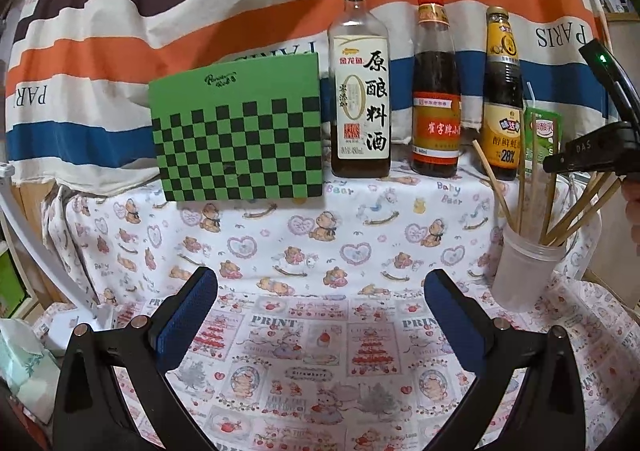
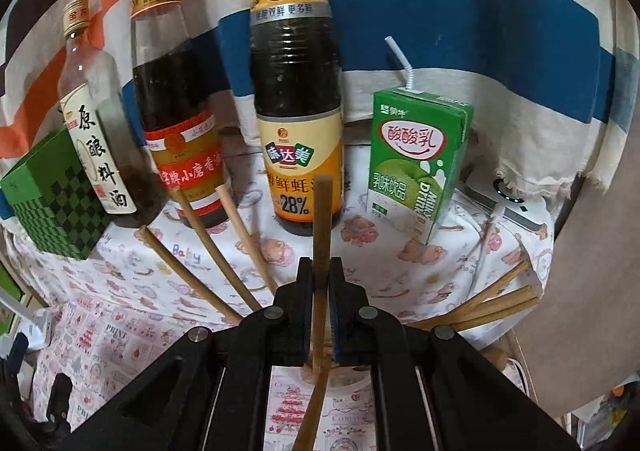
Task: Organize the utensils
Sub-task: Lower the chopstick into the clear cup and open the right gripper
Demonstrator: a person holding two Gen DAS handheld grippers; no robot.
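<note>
Right gripper (image 2: 320, 275) fingers clenched on one chopstick (image 2: 322, 219). Its long axis runs nearly straight along the gripper's line: the upper end points toward the oyster sauce bottle (image 2: 298, 99), the lower end drops below the fingers toward the cup (image 1: 528, 271). The lower tip is hidden behind the gripper body.

The cup is translucent white and stands at the counter's (image 1: 320, 251) right side, with other chopsticks (image 1: 576, 211) fanned out of it, leaning left and right. The cup is almost wholly hidden in the right wrist view.

Left gripper (image 1: 320, 291) fingers released, spread wide over bare patterned cloth, holding nothing.

Back row: green checkered box (image 1: 240, 131), cooking wine bottle (image 1: 360, 99), red-capped bottle (image 1: 436, 99), green drink carton (image 2: 416, 163) with straw. These stand just beyond the cup.
</note>
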